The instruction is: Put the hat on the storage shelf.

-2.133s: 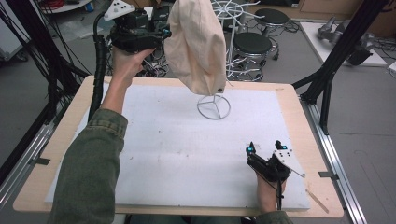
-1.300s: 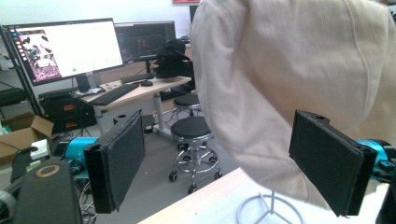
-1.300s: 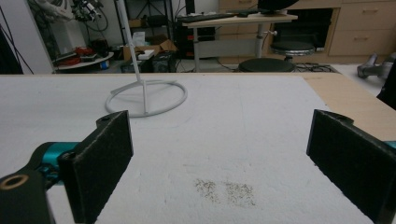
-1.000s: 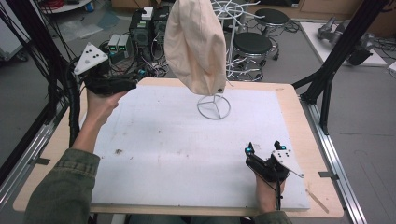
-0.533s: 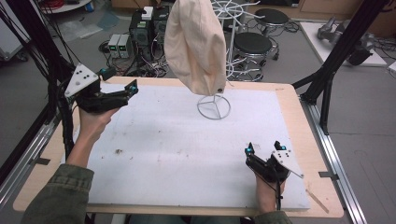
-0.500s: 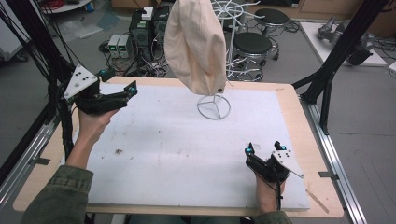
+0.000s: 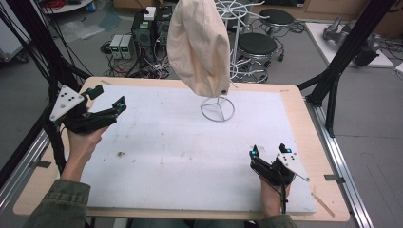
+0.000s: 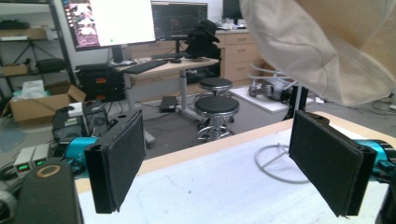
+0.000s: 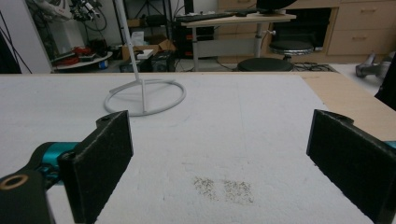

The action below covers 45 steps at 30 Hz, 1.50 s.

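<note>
High view. A wooden table (image 7: 304,118) carries a white foam mat (image 7: 190,152) that covers most of its top. A white wire stand (image 7: 217,108) rests on the mat toward 12 o'clock, its ring base flat on the mat and its thin pole rising upright. A cream fabric hat (image 7: 199,45) hangs from the top of the stand, draped down over the pole, its lower edge well above the ring base.

The left gripper (image 7: 107,102) is held in the person's left hand (image 7: 83,145) at about 9 o'clock on the table, over the mat's left edge, its tips pointing toward 2 o'clock. Its jaws are spread wide and hold nothing. The right gripper (image 7: 267,151) is held low at about 5 o'clock, near the mat's front right corner, tips pointing toward 12 o'clock. Its jaws are likewise spread wide and empty. The two grippers are well apart, and neither touches the stand or the hat.

Left gripper view. Between the two black jaw pads (image 8: 119,163) lie the mat, the far table edge and part of the ring base; the hat hangs at the upper right, above the pads.

Right gripper view. The pads (image 9: 100,161) frame bare mat with a small patch of dark specks (image 9: 224,189) between them; the ring base stands farther off at 11 o'clock.

Round stools (image 7: 256,45) and electronic boxes (image 7: 142,33) stand on the floor beyond the table.
</note>
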Each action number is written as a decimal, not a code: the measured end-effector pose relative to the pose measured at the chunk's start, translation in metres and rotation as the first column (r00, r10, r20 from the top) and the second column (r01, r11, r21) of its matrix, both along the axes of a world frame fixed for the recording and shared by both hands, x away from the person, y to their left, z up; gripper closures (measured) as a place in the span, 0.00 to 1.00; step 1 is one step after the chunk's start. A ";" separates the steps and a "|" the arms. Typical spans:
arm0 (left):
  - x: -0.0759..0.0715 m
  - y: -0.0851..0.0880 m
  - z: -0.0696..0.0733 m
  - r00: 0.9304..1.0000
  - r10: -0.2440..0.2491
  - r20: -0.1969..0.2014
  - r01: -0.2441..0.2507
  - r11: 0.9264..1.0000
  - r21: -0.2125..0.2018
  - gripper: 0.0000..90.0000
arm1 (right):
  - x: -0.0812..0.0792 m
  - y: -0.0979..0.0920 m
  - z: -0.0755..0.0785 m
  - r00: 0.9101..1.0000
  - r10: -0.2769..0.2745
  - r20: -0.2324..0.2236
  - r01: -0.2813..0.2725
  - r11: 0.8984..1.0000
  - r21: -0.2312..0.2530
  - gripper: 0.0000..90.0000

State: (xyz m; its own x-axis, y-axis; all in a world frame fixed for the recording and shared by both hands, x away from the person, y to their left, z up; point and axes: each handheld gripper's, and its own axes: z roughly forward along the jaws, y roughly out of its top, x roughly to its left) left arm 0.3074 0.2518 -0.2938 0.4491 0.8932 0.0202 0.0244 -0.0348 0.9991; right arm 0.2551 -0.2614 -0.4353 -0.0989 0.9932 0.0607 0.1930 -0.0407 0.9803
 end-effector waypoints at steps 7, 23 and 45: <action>-0.010 0.016 -0.019 0.999 0.042 -0.021 -0.042 0.999 -0.025 0.21 | 0.000 0.000 0.000 1.000 0.002 -0.003 -0.002 1.000 0.004 0.07; -0.032 0.041 -0.063 0.983 0.171 -0.067 -0.176 0.982 -0.064 0.21 | -0.001 0.000 0.000 1.000 -0.005 0.002 0.005 1.000 0.003 0.07; -0.040 0.080 -0.121 0.887 0.445 -0.125 -0.454 0.890 -0.052 0.20 | -0.006 -0.002 0.000 0.999 -0.052 0.002 0.052 0.999 -0.001 0.07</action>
State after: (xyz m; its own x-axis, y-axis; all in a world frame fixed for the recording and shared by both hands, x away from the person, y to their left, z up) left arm 0.2670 0.3314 -0.4150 -0.0053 0.9966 -0.0823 0.1255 0.0823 0.9887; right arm 0.2492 -0.2637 -0.4357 -0.0474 0.9971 0.0592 0.1888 -0.0492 0.9808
